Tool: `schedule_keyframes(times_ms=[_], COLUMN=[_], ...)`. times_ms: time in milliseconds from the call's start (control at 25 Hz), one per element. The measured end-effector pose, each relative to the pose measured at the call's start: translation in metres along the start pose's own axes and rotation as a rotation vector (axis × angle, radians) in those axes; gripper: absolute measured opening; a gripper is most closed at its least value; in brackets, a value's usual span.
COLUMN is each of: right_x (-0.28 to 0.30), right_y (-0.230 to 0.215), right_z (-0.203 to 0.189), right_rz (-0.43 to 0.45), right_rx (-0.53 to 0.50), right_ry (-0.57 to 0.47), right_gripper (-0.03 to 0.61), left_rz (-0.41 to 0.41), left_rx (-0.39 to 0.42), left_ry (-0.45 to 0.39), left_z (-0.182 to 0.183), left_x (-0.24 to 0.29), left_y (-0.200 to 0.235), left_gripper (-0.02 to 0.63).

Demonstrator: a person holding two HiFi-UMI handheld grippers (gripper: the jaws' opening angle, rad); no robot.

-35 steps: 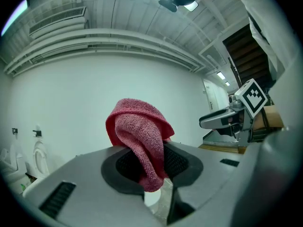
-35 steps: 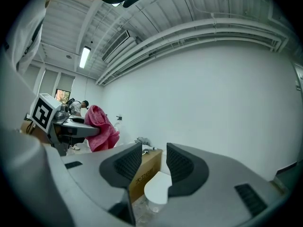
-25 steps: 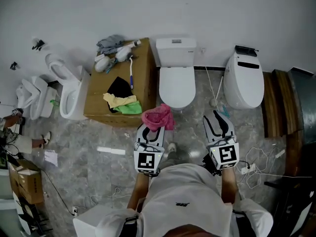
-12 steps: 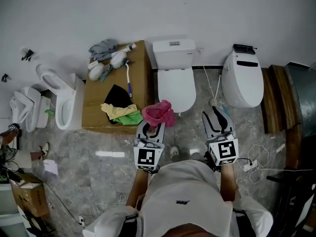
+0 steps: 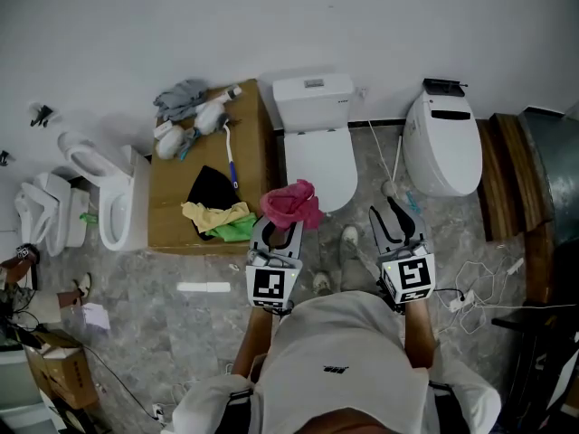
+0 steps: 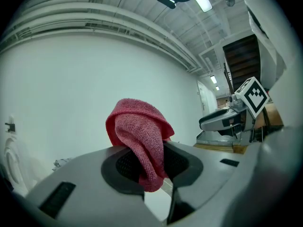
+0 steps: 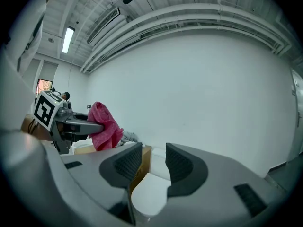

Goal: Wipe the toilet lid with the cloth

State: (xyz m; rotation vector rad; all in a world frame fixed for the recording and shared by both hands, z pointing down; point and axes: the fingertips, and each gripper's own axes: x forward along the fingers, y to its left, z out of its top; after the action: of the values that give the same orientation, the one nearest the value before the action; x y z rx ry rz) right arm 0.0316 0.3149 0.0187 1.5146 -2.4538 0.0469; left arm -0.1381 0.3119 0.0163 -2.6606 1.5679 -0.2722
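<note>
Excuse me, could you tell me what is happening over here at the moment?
A person stands facing a white toilet with a gripper in each hand. The left gripper is clamped on a pink cloth, held in the air near the front of the closed toilet lid. The right gripper is open and empty beside it. The cloth does not seem to touch the lid, so wiping has not started.

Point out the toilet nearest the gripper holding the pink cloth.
The middle toilet with the boxy tank, beside the cardboard box, ahead of the left gripper and its pink cloth; the rounded toilet stands farther off.
</note>
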Motion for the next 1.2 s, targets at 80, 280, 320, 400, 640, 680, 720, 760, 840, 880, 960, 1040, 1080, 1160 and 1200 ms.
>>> schedule_keyframes(times_ms=[80, 280, 320, 400, 640, 680, 720, 760, 840, 880, 960, 1040, 1080, 1160, 1200], right_x=[0.01, 0.05, 0.059, 0.079, 0.137, 0.146, 0.156, 0.165, 0.184, 0.193, 0.211, 0.228, 0.236, 0.251, 0.258], right_y=[-0.007, -0.029, -0.035, -0.047, -0.09, -0.097, -0.104, -0.111, -0.124, -0.131, -0.145, -0.157, -0.162, -0.172, -0.176], right_z=[0.0, -0.001, -0.001, 0.0, 0.003, 0.002, 0.001, 0.0, 0.0, -0.001, -0.005, -0.01, -0.013, -0.019, -0.023], right_rz=[0.007, 0.037, 0.045, 0.063, 0.121, 0.135, 0.149, 0.165, 0.195, 0.209, 0.236, 0.262, 0.275, 0.298, 0.308], right_rx=[0.003, 0.004, 0.003, -0.001, -0.003, -0.002, -0.001, 0.0, 0.004, 0.006, 0.01, 0.016, 0.019, 0.027, 0.03], right_ry=[-0.002, -0.005, -0.004, -0.001, 0.017, 0.022, 0.029, 0.036, 0.046, 0.05, 0.061, 0.074, 0.081, 0.094, 0.098], right_gripper=[0.156, 0.156, 0.156, 0.156, 0.156, 0.156, 0.156, 0.156, 0.156, 0.156, 0.156, 0.156, 0.156, 0.156, 0.156], left_rz=[0.0, -0.001, 0.001, 0.009, 0.043, 0.053, 0.066, 0.08, 0.106, 0.118, 0.14, 0.163, 0.173, 0.187, 0.191], left_rx=[0.002, 0.008, 0.009, 0.003, -0.021, -0.025, -0.029, -0.034, -0.04, -0.043, -0.047, -0.056, -0.06, -0.06, -0.058], left_ry=[-0.001, 0.002, 0.002, 0.005, 0.026, 0.035, 0.042, 0.049, 0.058, 0.06, 0.069, 0.07, 0.07, 0.087, 0.101], left_z=[0.001, 0.001, 0.001, 0.001, 0.002, 0.002, 0.002, 0.002, 0.002, 0.001, -0.001, -0.003, -0.004, -0.011, -0.015], left_x=[0.011, 0.049, 0.058, 0.079, 0.145, 0.155, 0.166, 0.176, 0.197, 0.207, 0.227, 0.245, 0.254, 0.27, 0.278], left_y=[0.001, 0.006, 0.007, 0.011, 0.026, 0.029, 0.033, 0.036, 0.042, 0.045, 0.05, 0.055, 0.056, 0.06, 0.061], left_gripper=[0.11, 0.11, 0.11, 0.11, 0.11, 0.11, 0.11, 0.11, 0.11, 0.11, 0.11, 0.11, 0.11, 0.11, 0.11])
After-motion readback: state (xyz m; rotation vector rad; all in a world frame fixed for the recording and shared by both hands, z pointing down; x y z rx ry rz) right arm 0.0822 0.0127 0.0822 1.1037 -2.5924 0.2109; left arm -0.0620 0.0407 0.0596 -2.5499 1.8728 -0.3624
